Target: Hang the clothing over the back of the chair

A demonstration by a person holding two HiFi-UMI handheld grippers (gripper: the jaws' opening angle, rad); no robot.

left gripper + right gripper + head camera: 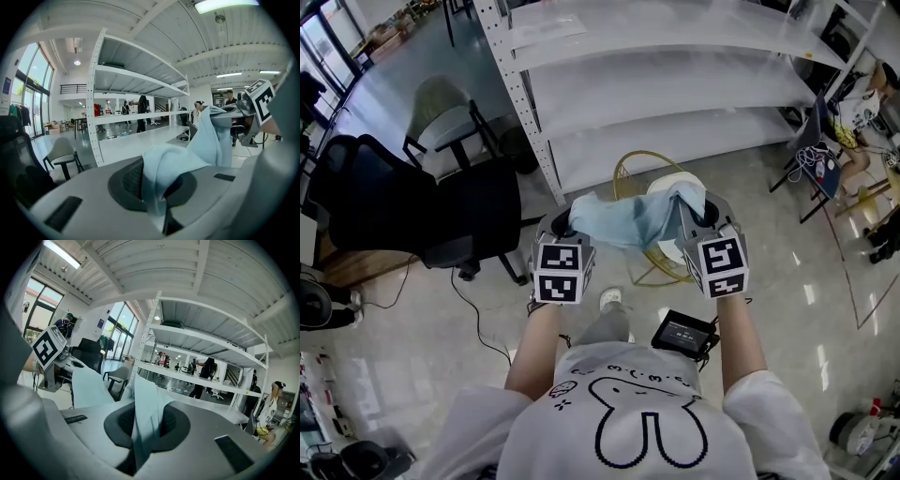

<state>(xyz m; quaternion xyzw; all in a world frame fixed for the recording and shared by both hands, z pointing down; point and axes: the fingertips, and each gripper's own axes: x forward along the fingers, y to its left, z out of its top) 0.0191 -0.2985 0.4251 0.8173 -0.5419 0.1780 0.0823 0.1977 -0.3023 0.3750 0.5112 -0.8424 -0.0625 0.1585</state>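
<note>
Left tool [565, 225] clamped on cloth [628, 220] corner, right tool [698, 217] clamped on other corner. Cloth slung between them, over chair [667, 185]; shelf [675, 84] beyond.

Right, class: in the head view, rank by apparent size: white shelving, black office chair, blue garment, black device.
Largest to smallest:
1. white shelving
2. black office chair
3. blue garment
4. black device
No two look alike in size.

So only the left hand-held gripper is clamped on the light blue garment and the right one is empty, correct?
No. The right hand-held gripper is not empty: the right gripper view shows its jaws shut on the light blue garment too. The left hand-held gripper is clamped on it, as you said.
</note>
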